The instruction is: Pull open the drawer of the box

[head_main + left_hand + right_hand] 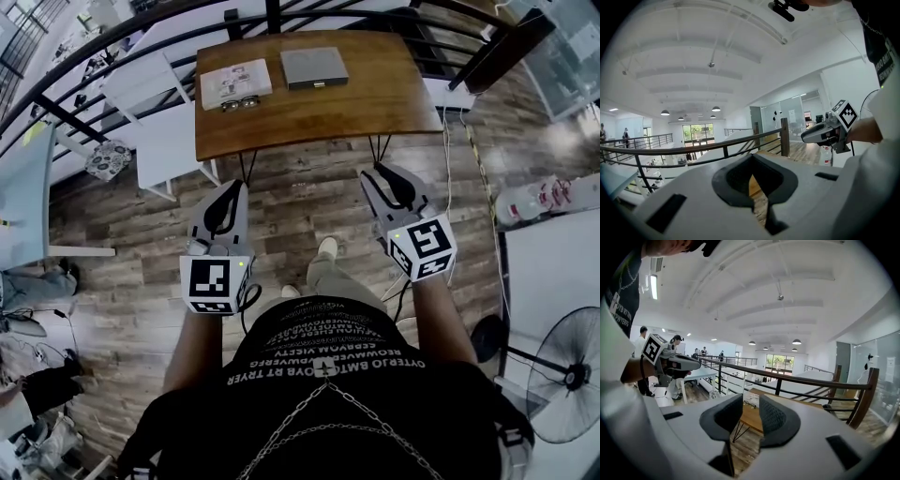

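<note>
Box [314, 67]: grey and flat, on the far part of the wooden table [375, 108], upper middle of the head view; the drawer looks shut, and a small pale tab at the near edge is probably its pull, facing the person so it can be drawn straight back
Neighbours: printed sheet [234, 82] and glasses [239, 104] lie just left of the box, apart from it, which leaves the pull side free
Left gripper [236, 189]: lower left of centre, held over the floor short of the table; tips pressed together with nothing pinched, likely the idle one, or ready to steady the box
Right gripper [382, 178]: right of centre, just short of the table's near edge and well apart from the box; jaws partly spread, with only table and floor showing through the gap, a width that would suit slipping over a small pull
Stage: nothing touched and the reach not yet made; the right gripper seems the better placed for it
</note>
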Demonstrator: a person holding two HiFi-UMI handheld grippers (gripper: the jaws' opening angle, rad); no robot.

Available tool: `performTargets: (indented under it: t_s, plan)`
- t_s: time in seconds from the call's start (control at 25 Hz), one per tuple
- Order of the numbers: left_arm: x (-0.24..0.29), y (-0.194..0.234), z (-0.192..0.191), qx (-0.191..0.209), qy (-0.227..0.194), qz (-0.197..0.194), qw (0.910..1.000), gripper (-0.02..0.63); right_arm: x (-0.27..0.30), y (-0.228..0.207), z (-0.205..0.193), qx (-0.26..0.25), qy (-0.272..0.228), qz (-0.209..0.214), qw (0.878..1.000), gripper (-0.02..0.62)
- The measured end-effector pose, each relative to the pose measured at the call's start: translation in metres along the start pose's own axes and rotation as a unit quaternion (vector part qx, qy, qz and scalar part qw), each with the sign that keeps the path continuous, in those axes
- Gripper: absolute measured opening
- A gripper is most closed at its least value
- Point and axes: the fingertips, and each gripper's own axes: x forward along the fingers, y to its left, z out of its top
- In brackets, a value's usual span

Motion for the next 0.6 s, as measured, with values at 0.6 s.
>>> performTargets:
  t_s: [0.6]
  plan:
    - [0.075, 0.005, 0.005, -0.011, 0.009, 0.001, 0.9999, 0.006, 0.05, -0.062, 0.004, 0.001, 0.004, 0.01, 1.0, 0.106]
